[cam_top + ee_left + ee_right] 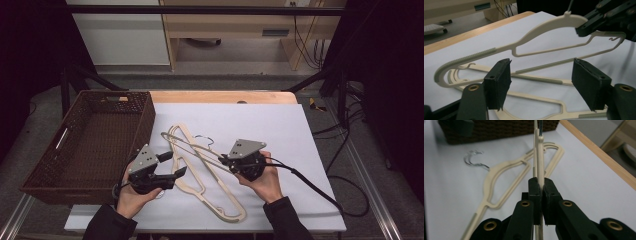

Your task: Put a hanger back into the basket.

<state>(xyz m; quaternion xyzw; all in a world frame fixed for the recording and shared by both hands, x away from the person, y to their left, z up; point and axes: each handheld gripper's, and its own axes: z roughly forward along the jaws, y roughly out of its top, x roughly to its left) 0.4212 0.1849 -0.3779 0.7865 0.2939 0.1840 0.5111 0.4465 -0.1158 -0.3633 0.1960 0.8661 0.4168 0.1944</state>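
R tool [540, 195] clamps 1 raised hanger [524, 45], 2 more hangers [220, 197] flat on table, L tool [544, 82] open.

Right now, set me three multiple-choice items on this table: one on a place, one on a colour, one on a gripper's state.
1. Where does the wicker basket stand?
A. At the table's left side
B. At the table's right side
C. On the floor

2. What colour are the hangers on the sheet?
A. Red
B. Cream
C. Blue

3. How is the right gripper?
A. Wide open
B. Shut on nothing
C. Shut on the lifted hanger

Key:
1 A, the high view has it left of the white sheet.
2 B, every view shows them cream.
3 C, its jaws pinch the hanger's edge; the left gripper stands open.
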